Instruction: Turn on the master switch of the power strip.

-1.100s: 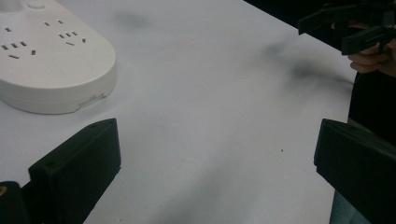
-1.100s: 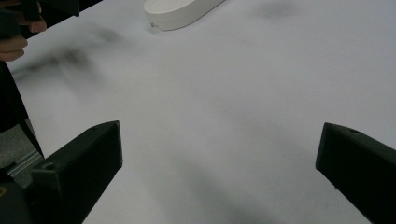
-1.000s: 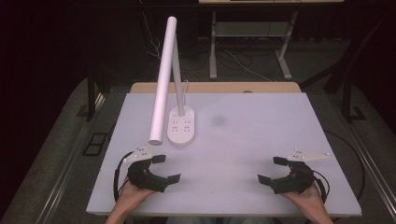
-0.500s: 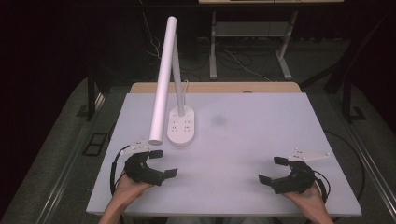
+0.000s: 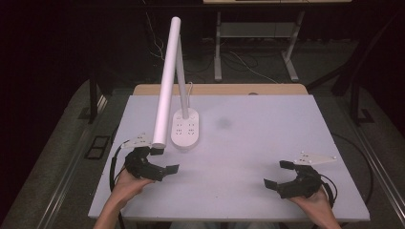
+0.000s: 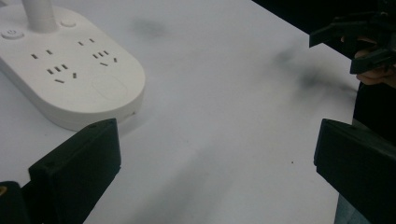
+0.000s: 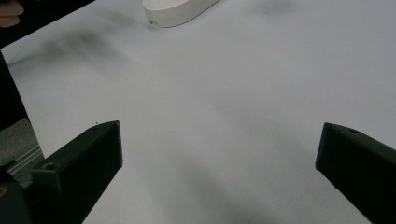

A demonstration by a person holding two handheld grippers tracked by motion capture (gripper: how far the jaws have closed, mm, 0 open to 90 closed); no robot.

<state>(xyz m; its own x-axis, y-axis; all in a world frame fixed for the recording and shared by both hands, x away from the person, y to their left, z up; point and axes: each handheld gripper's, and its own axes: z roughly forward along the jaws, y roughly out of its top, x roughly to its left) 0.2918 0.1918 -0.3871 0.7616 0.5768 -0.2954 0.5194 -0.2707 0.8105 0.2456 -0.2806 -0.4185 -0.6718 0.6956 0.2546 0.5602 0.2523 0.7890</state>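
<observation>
Lamp base (image 5: 185,130) just beyond left hand-held gripper (image 5: 165,161), jaws wide | right hand-held gripper (image 5: 278,174) wide, apart

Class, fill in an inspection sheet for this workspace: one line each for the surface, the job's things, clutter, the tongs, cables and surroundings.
Surface: white table, with a faint dark smudge near its middle.
Job's things: white desk lamp; its oval base carries sockets and a round button; the tube head leans toward the left near side.
Clutter: nothing seen.
Tongs: left tongs open, empty, just in front of the lamp head's tip; right tongs open, empty, at the near right edge.
Cables: a black cable loops from the left tongs; loose cables lie on the floor behind.
Surroundings: dark room, a metal table frame beyond.
</observation>
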